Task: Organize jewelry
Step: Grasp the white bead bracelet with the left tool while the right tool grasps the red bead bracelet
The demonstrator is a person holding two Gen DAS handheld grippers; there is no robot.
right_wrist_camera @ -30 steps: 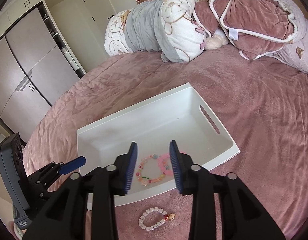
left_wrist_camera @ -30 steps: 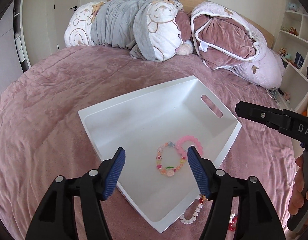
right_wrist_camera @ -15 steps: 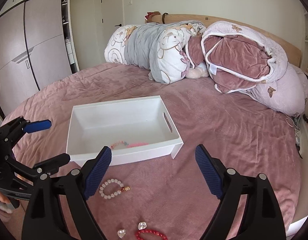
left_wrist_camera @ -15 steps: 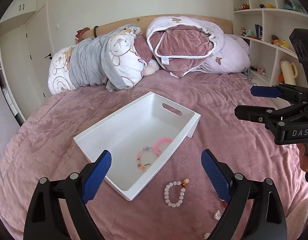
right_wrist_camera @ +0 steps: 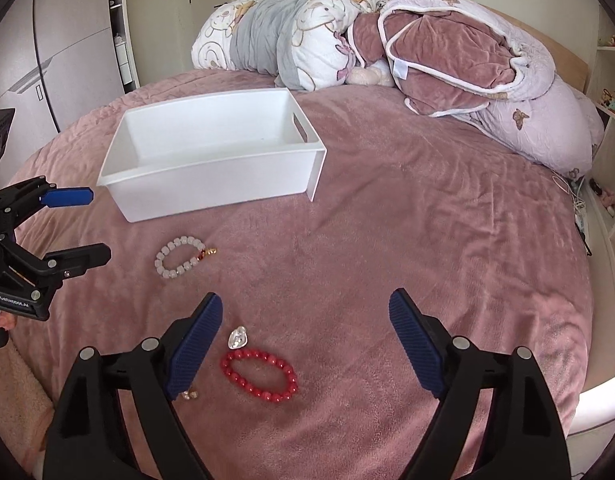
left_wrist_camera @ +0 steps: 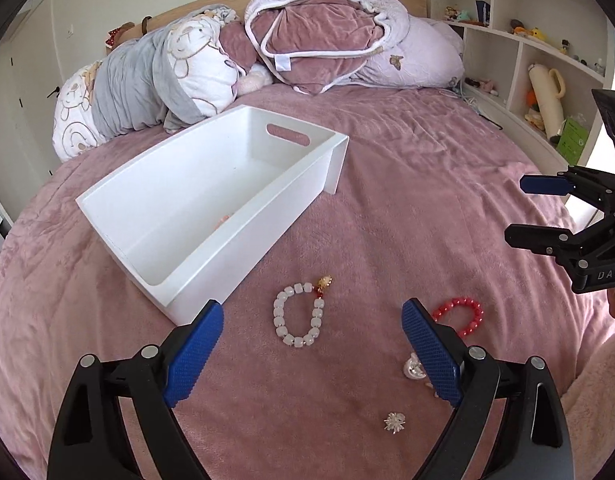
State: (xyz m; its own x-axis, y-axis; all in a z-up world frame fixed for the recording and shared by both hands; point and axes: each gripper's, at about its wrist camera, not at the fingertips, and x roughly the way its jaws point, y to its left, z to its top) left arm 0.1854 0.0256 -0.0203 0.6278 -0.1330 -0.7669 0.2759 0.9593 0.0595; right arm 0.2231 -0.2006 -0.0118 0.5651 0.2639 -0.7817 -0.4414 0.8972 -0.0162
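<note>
A white bin [left_wrist_camera: 243,204] [right_wrist_camera: 211,176] stands on the pink bed. A bit of pink jewelry [left_wrist_camera: 222,220] shows inside it. A white bead bracelet [left_wrist_camera: 297,318] [right_wrist_camera: 179,260] with a gold charm lies in front of the bin. A red bead bracelet [left_wrist_camera: 463,314] [right_wrist_camera: 261,374] lies to its right, with a clear crystal piece [right_wrist_camera: 237,337] [left_wrist_camera: 412,369] beside it and a small sparkly piece [left_wrist_camera: 394,422] nearer me. My left gripper [left_wrist_camera: 311,354] is open above the white bracelet. My right gripper [right_wrist_camera: 305,346] is open above the red bracelet.
Pillows and a rolled quilt [left_wrist_camera: 323,48] are piled at the headboard. Shelves with toys [left_wrist_camera: 547,64] stand at the right. Wardrobe doors [right_wrist_camera: 67,40] stand at the left. The bed edge [right_wrist_camera: 595,396] curves close on the right.
Both grippers have pulled back from the bin and opened wide. They now hang lower, over the loose jewelry in front of the bin.
</note>
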